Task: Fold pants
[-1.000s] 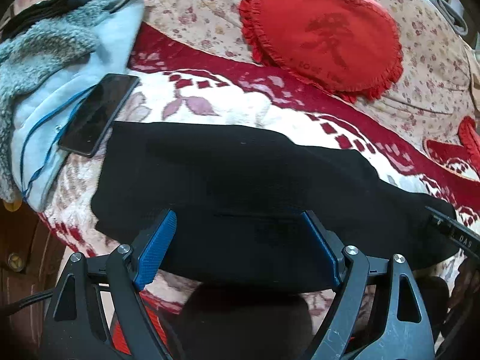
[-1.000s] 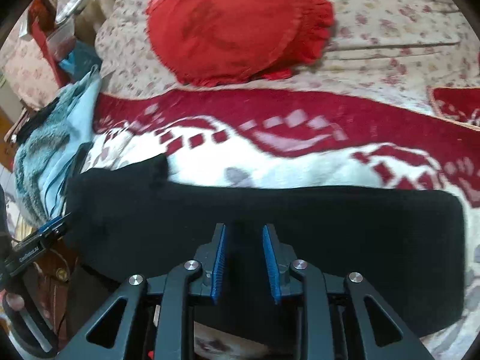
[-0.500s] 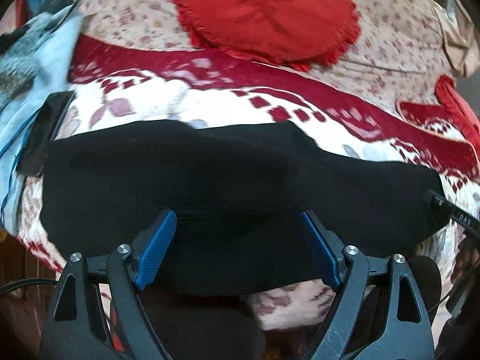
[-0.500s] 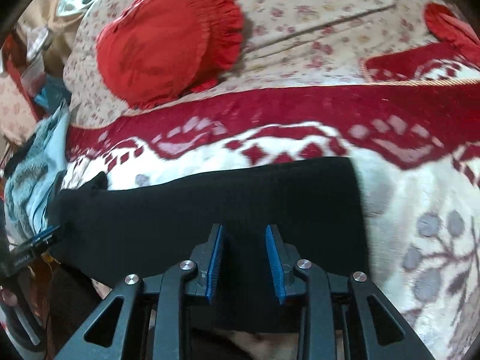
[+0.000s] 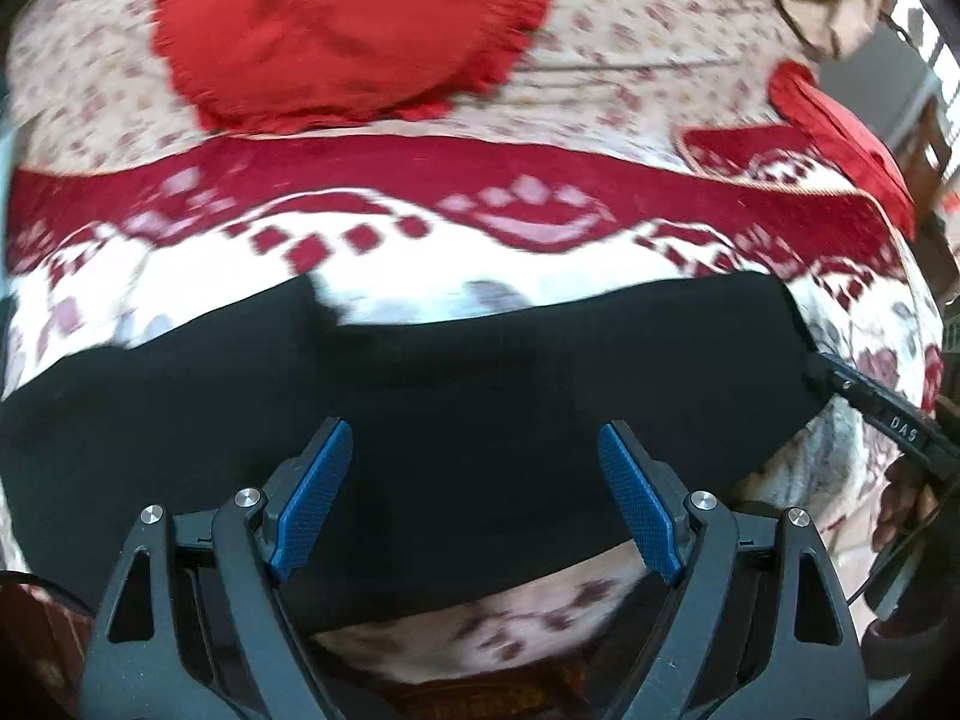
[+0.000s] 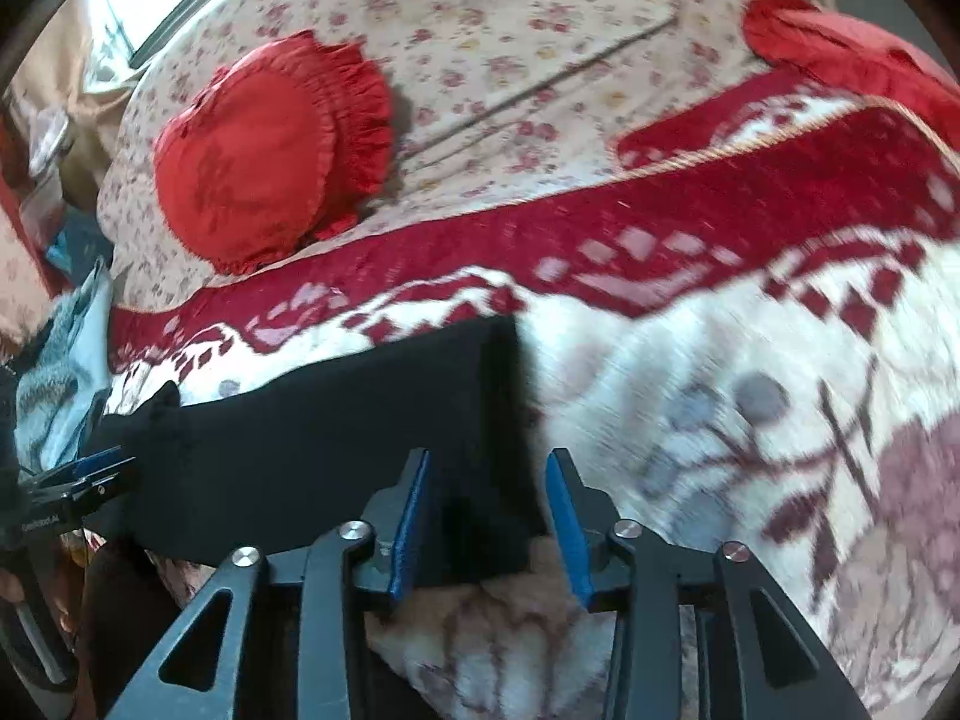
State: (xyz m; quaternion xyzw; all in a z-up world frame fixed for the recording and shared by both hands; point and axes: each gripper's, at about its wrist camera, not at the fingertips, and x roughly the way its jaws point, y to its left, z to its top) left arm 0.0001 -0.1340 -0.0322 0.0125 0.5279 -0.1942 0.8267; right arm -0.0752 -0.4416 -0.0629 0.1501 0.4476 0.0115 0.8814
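L gripper (image 5: 474, 492): jaws spread wide, grasping nothing, hovering over near edge of the black pants (image 5: 480, 396). R gripper (image 6: 487, 516): jaws parted, straddling the near R corner of the pants (image 6: 336, 426); can't tell if pads touch cloth, but not clamped.

Pants lie as a long folded band across the red/white patterned blanket (image 5: 420, 252), running L–R, near edge close to bed front. Small tab of fabric sticks up on the far edge, L of centre. Red frilled cushion (image 5: 342, 30) well apart behind, on floral sheet (image 6: 510, 30).

Judgement: step in hand = take the R end for the next crosswise fold toward L.

To do well:
- pinch all layers at the corner, not top ply only
- L gripper pins or lifts the matching near edge so the band doesn't skew
- carry the end over low, align edges before release
- blanket is plush; avoid snagging it w/ pads
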